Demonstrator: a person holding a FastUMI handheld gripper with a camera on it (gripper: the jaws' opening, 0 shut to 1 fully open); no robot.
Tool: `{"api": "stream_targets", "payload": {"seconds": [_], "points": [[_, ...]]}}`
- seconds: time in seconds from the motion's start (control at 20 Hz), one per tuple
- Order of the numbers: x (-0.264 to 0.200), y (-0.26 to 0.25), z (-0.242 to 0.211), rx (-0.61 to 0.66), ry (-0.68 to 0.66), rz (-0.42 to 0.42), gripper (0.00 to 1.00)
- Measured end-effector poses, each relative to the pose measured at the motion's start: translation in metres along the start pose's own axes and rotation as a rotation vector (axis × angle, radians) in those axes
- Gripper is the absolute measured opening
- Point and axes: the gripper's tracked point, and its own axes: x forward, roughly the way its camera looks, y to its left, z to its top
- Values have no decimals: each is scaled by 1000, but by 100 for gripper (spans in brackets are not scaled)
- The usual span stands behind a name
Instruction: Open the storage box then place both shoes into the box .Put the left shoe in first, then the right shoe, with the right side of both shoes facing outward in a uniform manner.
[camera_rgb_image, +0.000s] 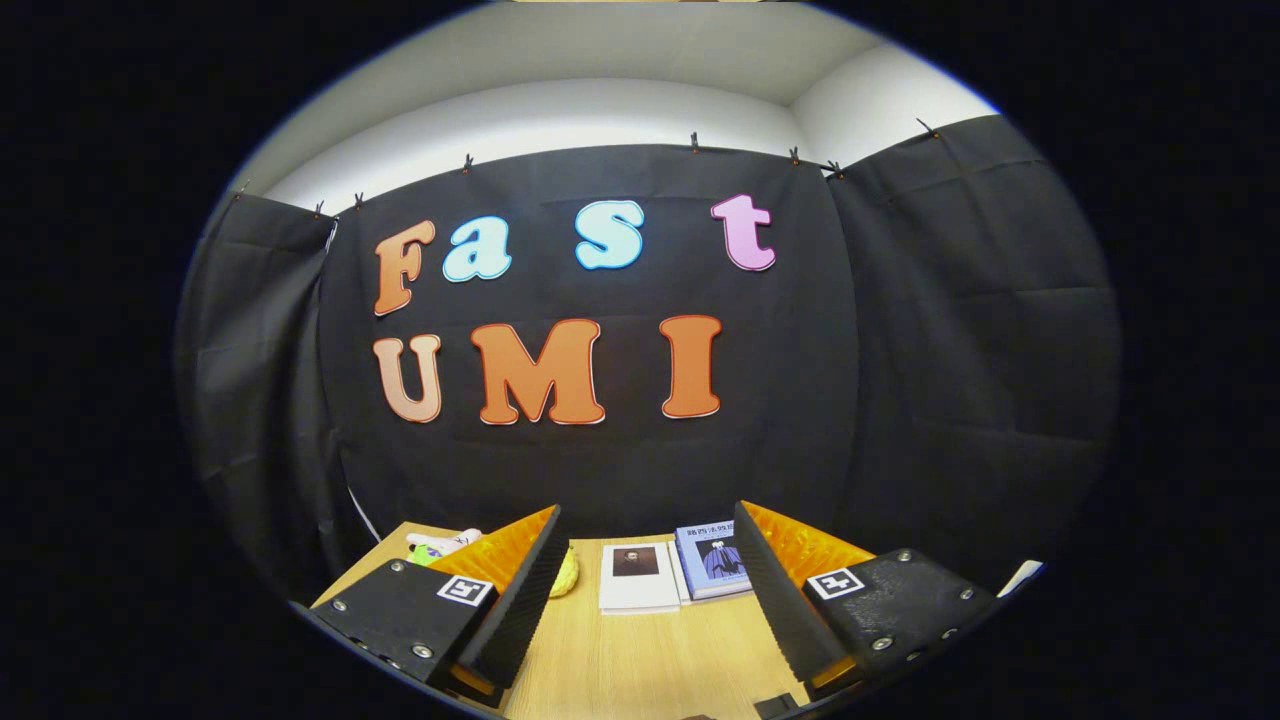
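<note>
My gripper (648, 525) is held level above a wooden table (640, 660), pointing at the booth's black wall. Its two fingers stand wide apart, open, with nothing between them. Neither the storage box nor the shoes appear ahead of the fingers.
Two books lie side by side at the table's far edge, a white one (638, 577) and a blue one (712, 560), beyond the fingers. A soft toy (445, 543) and a yellow object (566, 573) sit behind the left finger. The black cloth wall closes the table's far side.
</note>
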Motion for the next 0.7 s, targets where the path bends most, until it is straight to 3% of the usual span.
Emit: {"api": "stream_targets", "payload": {"seconds": [0.7], "points": [[11, -38, 1, 15, -8, 25, 98]]}}
